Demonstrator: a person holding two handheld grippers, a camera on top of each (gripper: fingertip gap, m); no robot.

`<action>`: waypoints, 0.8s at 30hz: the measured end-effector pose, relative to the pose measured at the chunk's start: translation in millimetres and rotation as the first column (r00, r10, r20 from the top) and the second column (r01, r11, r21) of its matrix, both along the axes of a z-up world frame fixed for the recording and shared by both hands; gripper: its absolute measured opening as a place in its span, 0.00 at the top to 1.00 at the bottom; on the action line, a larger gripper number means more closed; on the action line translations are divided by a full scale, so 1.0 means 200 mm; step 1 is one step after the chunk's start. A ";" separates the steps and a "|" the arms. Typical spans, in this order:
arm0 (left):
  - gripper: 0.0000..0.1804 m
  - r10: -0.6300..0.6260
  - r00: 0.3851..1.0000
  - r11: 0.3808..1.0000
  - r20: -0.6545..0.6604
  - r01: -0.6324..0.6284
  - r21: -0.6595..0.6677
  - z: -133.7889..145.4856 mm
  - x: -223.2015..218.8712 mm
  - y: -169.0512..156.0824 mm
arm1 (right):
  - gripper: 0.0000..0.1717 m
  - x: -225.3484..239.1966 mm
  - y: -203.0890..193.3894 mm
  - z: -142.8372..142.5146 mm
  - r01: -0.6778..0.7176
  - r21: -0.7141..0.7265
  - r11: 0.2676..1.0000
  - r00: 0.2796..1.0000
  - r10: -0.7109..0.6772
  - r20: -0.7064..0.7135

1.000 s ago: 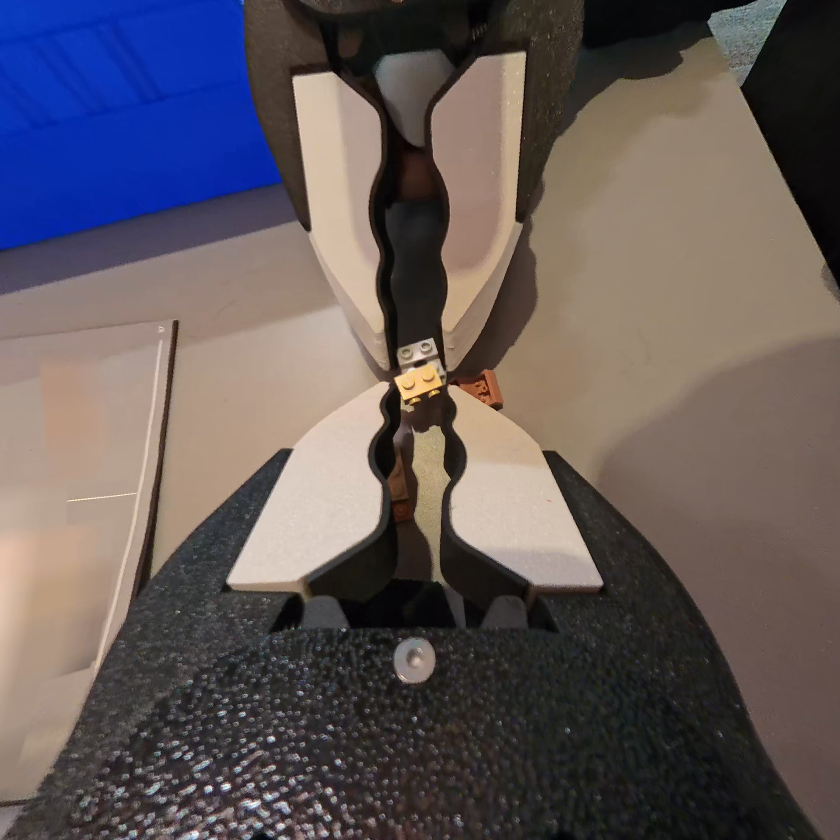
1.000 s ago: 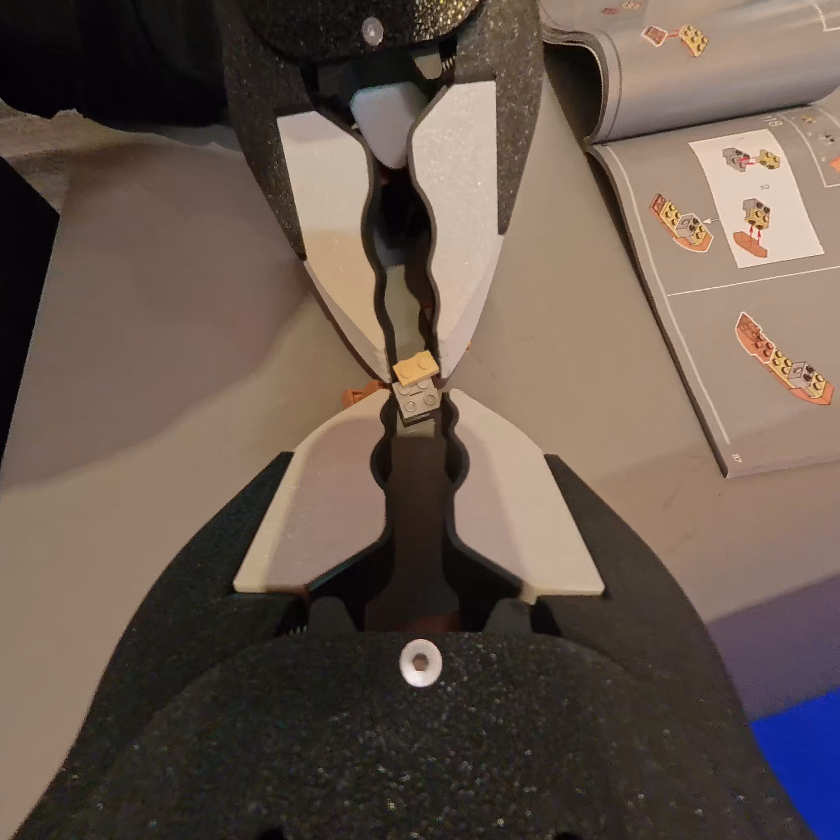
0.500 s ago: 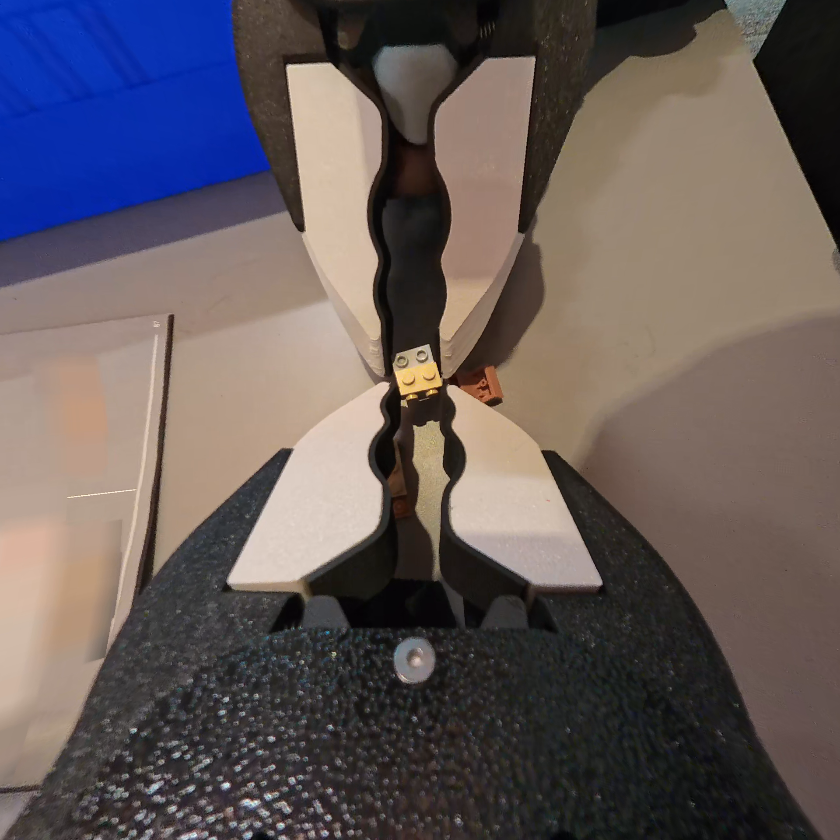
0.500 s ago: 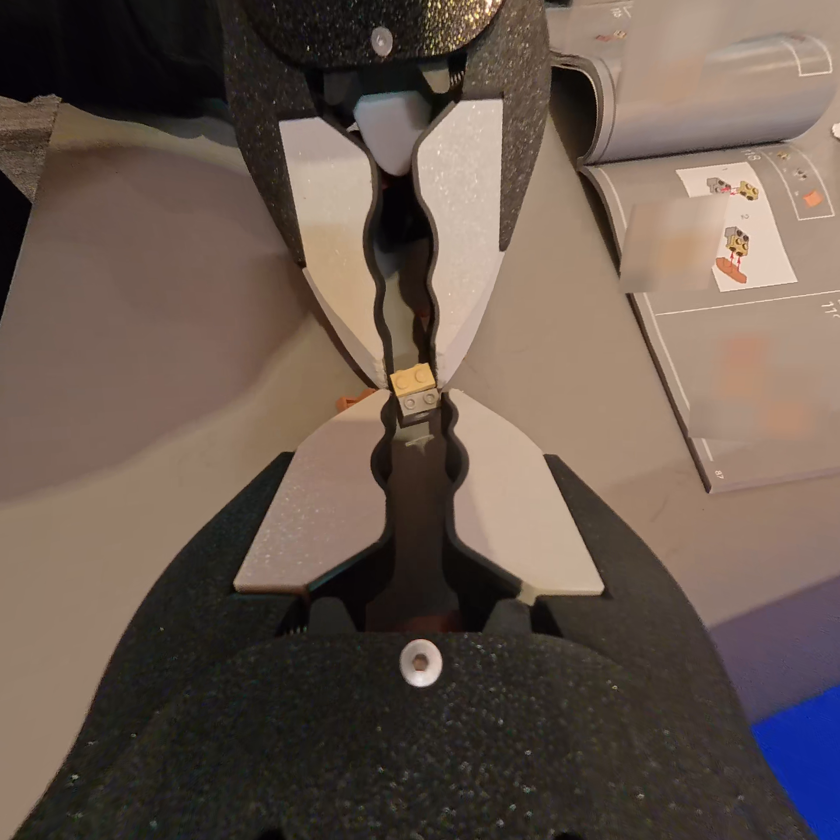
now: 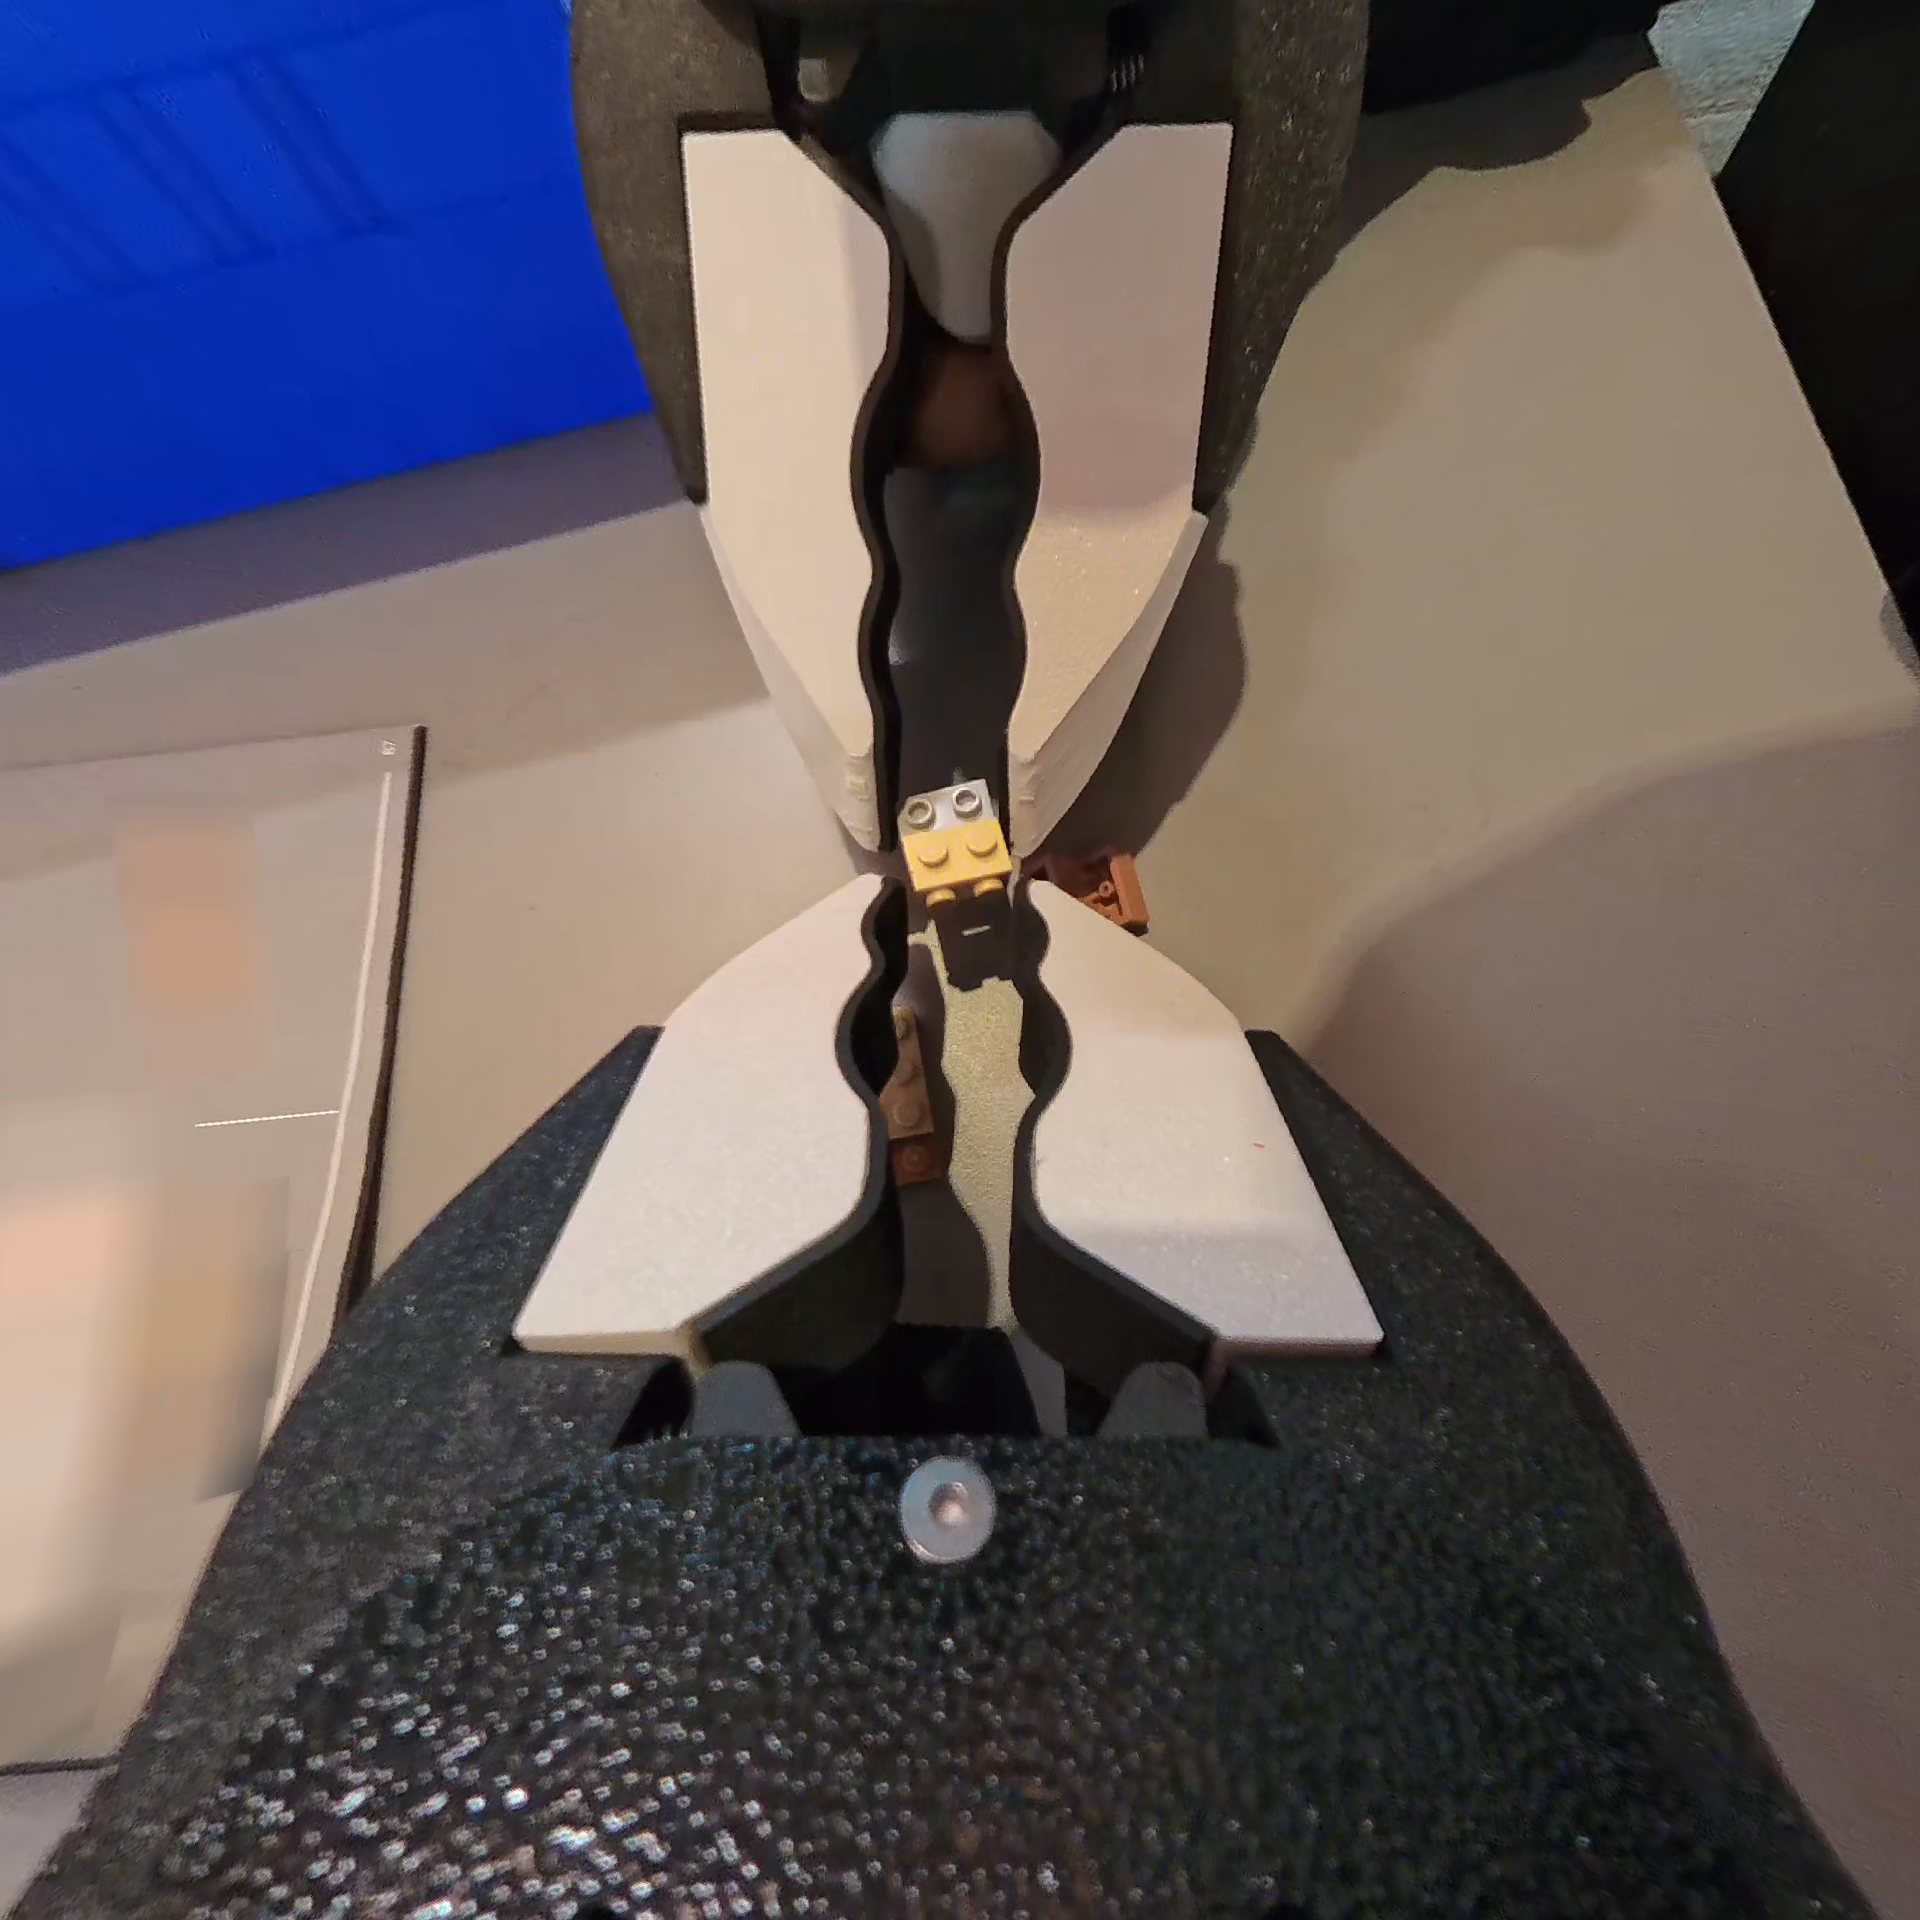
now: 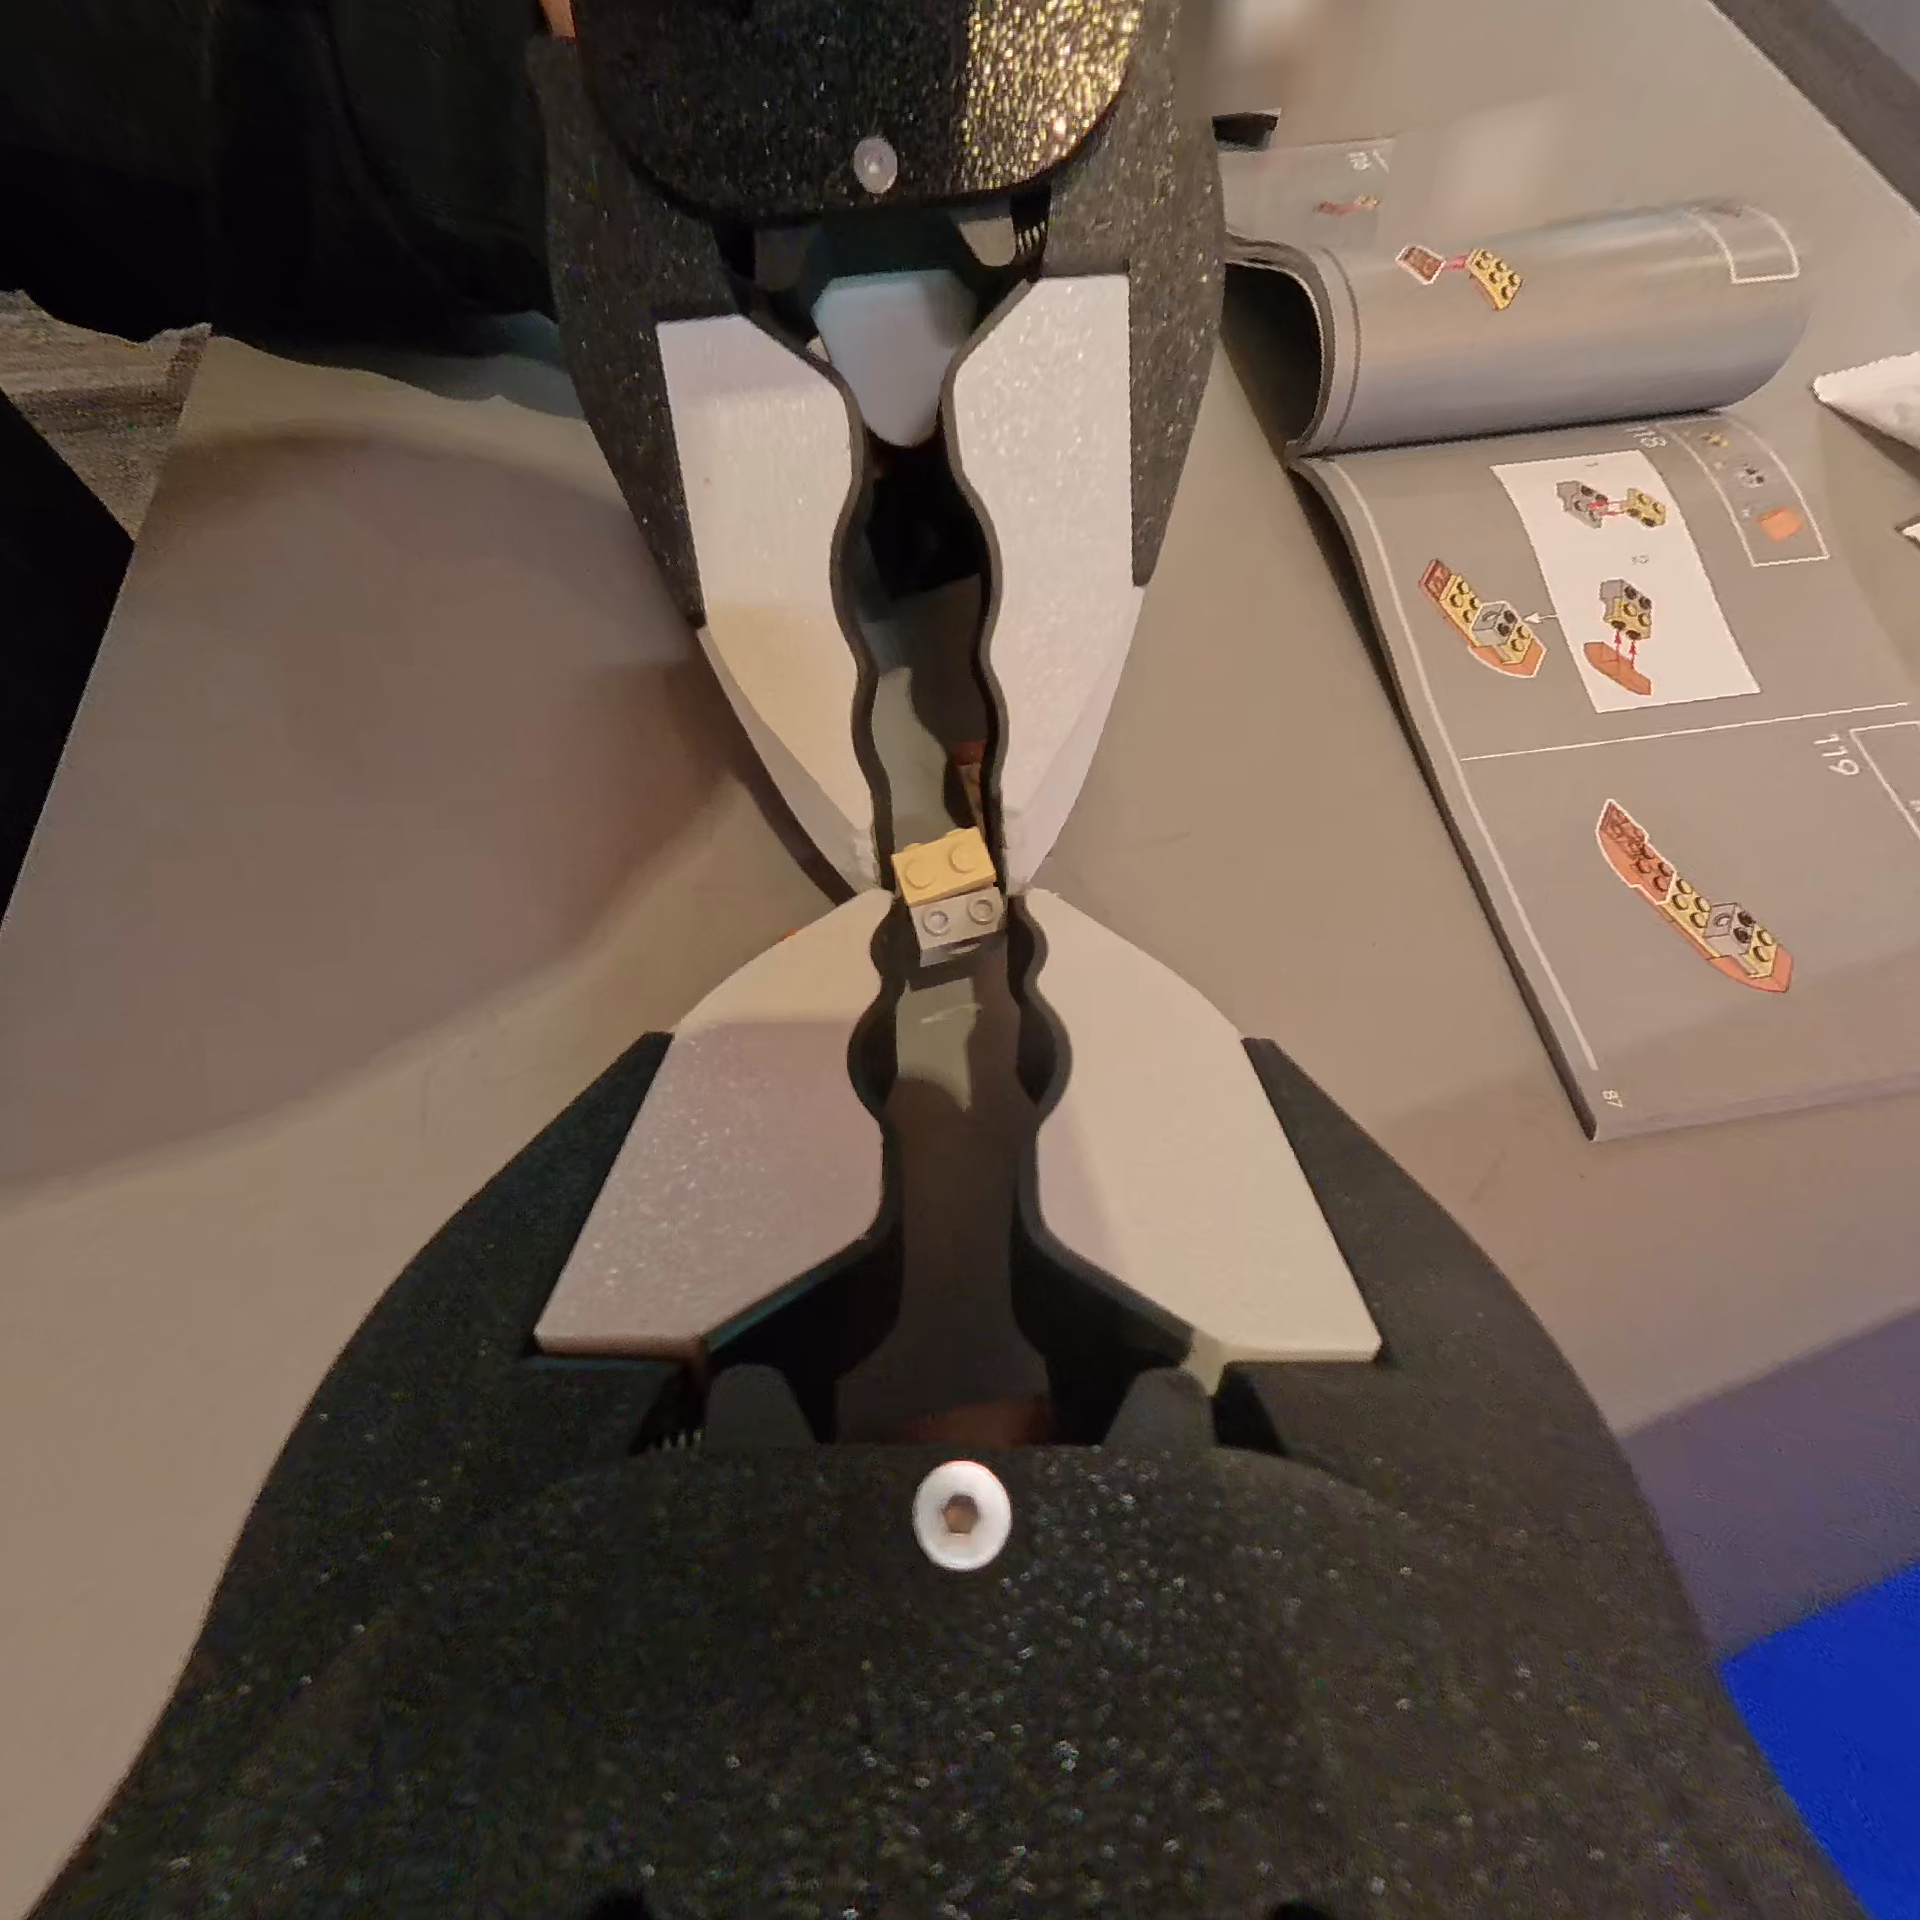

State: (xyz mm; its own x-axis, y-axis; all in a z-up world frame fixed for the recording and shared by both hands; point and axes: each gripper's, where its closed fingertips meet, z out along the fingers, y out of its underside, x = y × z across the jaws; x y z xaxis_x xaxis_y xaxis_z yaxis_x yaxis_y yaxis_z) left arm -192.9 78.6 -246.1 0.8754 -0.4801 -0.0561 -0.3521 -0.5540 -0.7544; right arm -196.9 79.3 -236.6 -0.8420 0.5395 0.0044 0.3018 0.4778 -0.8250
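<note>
Tongs tip to tip, both narrow. Left tongs (image 5: 954, 883) grip the tan brick (image 5: 956, 857) by its sides; right tongs (image 6: 951, 906) grip the grey brick (image 6: 954, 920) the same way. Grey brick sits flush against the far face of the tan brick, both up off the desk (image 5: 1455, 1039) and studs up (side studs of the tan brick point back toward the left tongs).

To handle this well, by judgement:
- Hold both pairs of pads square on the brick sides, since so small a hold looks likely to let a brick twist.
- Press only along the line through the two bricks, never across it.
- Match the height of the two tongs, so that the touching faces stay parallel.

Around the tan brick:
- Just to its right, on the desk, lies a reddish-brown piece (image 5: 1101, 883).
- Beneath and behind it, under the left tongs, lies a brown plate (image 5: 909, 1091).
- Well off to its left lies an open booklet (image 6: 1610, 675).
- Farther beyond that, off the desk, shows a blue surface (image 5: 260, 260).
- Right of it runs bare desk as far as the edge, dark beyond; most open room appears there and straight up.
</note>
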 end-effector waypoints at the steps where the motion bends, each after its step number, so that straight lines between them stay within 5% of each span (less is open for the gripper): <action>1: 0.90 0.001 1.000 1.000 0.002 -0.001 0.004 0.00 0.00 0.00 | 0.89 0.00 0.00 0.00 0.001 -0.006 1.000 1.000 -0.001 -0.001; 8: 0.86 0.018 0.999 0.998 -0.027 -0.016 0.054 0.04 -0.03 0.00 | 0.89 0.00 0.01 0.03 0.006 -0.054 0.999 1.000 -0.006 0.012; 12: 0.86 -0.014 0.982 0.972 -0.190 0.058 0.227 0.13 -0.05 0.00 | 0.89 0.00 0.02 0.05 0.015 -0.121 0.993 0.998 -0.008 0.059; 17: 0.83 -0.010 0.849 0.904 -0.529 0.234 0.358 0.16 -0.06 0.00 | 0.90 0.00 0.03 0.08 0.023 -0.202 0.979 0.993 0.001 0.115; 24: 0.81 0.014 0.719 0.845 -0.695 0.363 0.393 0.18 -0.02 0.04 | 0.90 0.02 0.01 0.10 0.014 -0.240 0.971 0.990 0.020 0.139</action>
